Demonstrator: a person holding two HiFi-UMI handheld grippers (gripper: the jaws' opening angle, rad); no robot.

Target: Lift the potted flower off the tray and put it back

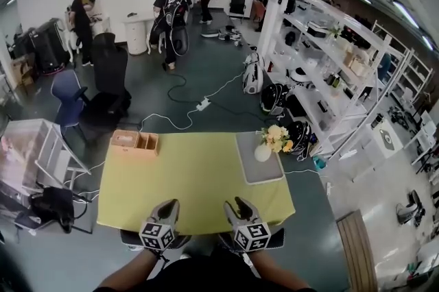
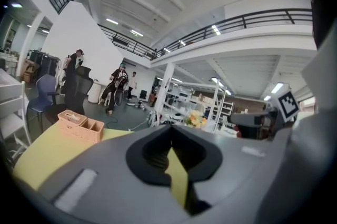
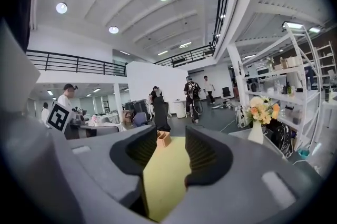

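Yellow potted flower (image 1: pixel 274 141) sits beyond right hand-held gripper (image 1: pixel 235 203).

The left forearm (image 1: pixel 127 271) and the right forearm (image 1: pixel 281 277) reached forward side by side; the left gripper (image 1: pixel 170 204) and the right gripper (image 1: pixel 235 204) pointed ahead, near each other but not touching; behind each pair of jaws sat a marker cube, the left cube (image 1: pixel 157 234) and the right cube (image 1: pixel 251 236); the left gripper's jaws met at their tips with nothing between them; the right gripper's jaws stood partly apart, the gap between them empty.
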